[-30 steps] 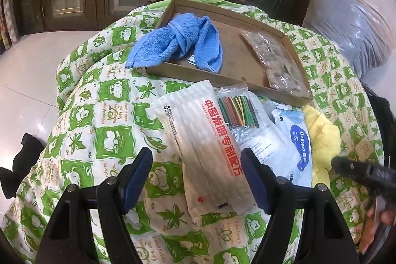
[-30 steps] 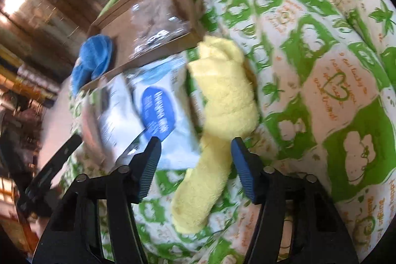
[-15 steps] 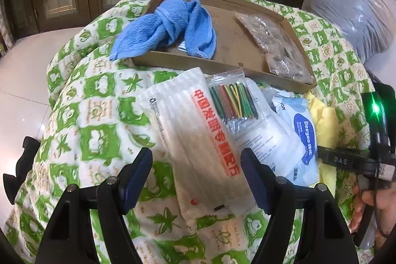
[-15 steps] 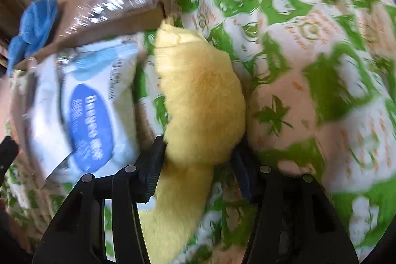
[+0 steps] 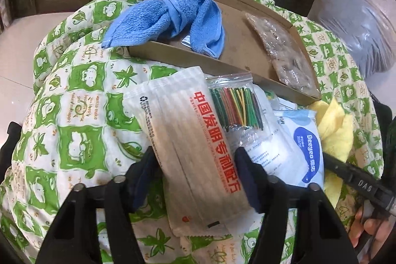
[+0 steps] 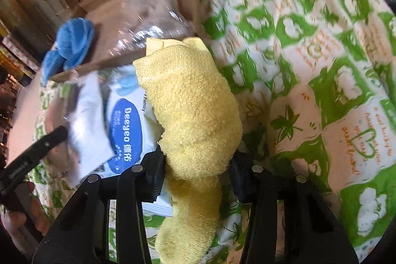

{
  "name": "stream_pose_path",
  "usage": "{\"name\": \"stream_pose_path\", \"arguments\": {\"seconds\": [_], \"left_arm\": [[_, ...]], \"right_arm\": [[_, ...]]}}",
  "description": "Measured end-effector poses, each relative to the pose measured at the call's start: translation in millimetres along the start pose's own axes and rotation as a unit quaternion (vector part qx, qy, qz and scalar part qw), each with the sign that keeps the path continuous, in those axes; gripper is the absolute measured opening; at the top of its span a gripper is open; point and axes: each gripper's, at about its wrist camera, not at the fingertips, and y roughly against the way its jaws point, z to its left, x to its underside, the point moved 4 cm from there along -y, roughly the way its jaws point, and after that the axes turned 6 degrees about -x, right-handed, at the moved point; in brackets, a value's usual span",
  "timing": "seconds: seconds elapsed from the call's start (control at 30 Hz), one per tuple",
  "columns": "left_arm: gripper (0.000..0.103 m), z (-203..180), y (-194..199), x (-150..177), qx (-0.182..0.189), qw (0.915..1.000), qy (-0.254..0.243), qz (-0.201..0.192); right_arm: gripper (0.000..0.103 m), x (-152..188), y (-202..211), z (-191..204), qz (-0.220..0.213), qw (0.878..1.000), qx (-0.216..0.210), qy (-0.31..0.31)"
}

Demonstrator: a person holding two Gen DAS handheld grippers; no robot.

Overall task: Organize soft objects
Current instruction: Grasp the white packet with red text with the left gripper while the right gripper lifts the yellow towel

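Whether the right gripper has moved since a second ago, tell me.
Yes. The right gripper advanced toward the cardboard box, which looms nearer in its own view. Its jaws have just been closing and now pinch the yellow towel.

The long white packet (image 5: 195,160) carried large red Chinese characters along its length and a small recycling mark near one corner. The white pouch (image 6: 126,132) showed "Deegeo" with Chinese characters on a blue oval, and the quilt (image 6: 321,66) bore orange script too blurred to read, while the right gripper's black bar (image 5: 356,180) was stamped "DAS"
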Motion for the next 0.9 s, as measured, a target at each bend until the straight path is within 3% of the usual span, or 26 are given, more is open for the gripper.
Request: {"name": "stream_pose_path", "arguments": {"seconds": [0.27,0.53,0.9], "left_arm": [[0.055,3.0,32.3,8.3,0.009,0.9995,0.002,-0.03],[0.055,-4.1,57.5,17.1,-0.006,0.9983,-0.021,-0.055],[0.055,-39.3,73.1,8.5,-0.053,0.9895,-0.097,-0.093]], "right_arm": [[0.044,-1.0,44.0,-9.8,-0.07,0.997,-0.026,-0.01],[0.044,-1.2,45.1,-4.8,-0.077,0.996,-0.035,-0.007],[0.044,-1.9,52.2,1.5,-0.094,0.995,-0.041,0.004]]}}
